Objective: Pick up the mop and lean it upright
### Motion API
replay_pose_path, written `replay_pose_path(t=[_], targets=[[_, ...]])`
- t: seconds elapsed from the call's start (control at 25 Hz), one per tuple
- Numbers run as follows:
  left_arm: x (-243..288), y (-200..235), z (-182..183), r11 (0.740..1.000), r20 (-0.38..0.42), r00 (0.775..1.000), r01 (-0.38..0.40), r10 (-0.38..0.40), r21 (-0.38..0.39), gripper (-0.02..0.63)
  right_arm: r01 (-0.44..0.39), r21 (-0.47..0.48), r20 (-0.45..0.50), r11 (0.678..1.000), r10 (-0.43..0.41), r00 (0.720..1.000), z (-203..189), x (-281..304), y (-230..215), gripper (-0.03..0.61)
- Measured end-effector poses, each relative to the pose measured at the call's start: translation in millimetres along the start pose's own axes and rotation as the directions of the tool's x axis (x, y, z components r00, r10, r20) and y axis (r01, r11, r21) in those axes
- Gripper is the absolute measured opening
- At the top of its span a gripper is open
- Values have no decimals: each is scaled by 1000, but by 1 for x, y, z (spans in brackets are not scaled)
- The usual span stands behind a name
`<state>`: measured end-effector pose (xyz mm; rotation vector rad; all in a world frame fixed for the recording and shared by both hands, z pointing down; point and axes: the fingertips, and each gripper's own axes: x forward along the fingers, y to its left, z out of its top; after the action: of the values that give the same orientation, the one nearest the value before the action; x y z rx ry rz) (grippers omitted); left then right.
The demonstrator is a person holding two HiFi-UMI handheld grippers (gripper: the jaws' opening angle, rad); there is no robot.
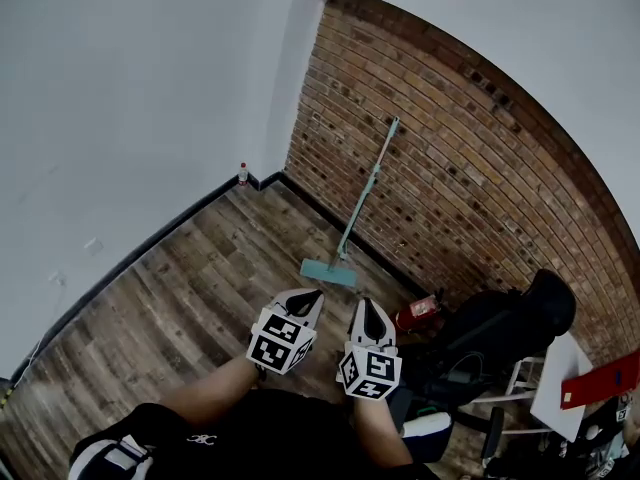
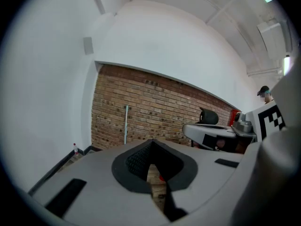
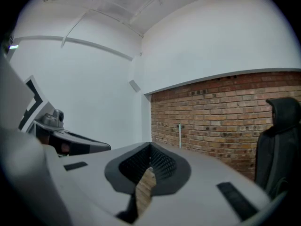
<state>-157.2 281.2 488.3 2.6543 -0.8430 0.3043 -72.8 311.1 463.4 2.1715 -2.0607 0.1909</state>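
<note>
The mop has a pale teal handle and a flat teal head. It stands upright on the wood floor, its handle leaning against the brick wall. The handle shows as a thin pale line in the left gripper view and in the right gripper view. My left gripper and my right gripper are held side by side near my body, well short of the mop. Both are shut with nothing between their jaws.
A black office chair stands at the right near the brick wall, with a red object on the floor beside it. A white table is at the far right. A small bottle sits in the room corner.
</note>
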Motion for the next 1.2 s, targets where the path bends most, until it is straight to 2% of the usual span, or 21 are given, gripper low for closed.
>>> replay_pose_path(t=[0.32, 0.6, 0.8, 1.04, 1.2], targets=[[12, 26, 1, 999, -13, 999, 29, -29, -39, -8, 27, -22, -35, 999, -28, 999, -1, 20, 3, 14], [44, 54, 7, 1000, -45, 999, 1, -3, -26, -8, 24, 12, -16, 1000, -24, 1000, 2, 65, -11, 14], [91, 71, 21, 999, -73, 996, -41, 42, 21, -8, -12, 61, -10, 998, 13, 1000, 0, 121, -43, 14], [162, 88, 71, 995, -61, 995, -76, 79, 57, -8, -69, 78, 31, 995, 66, 997, 30, 190, -92, 14], [215, 86, 85, 994, -78, 993, -84, 90, 71, -8, -69, 112, 4, 991, 69, 998, 25, 227, -135, 14]])
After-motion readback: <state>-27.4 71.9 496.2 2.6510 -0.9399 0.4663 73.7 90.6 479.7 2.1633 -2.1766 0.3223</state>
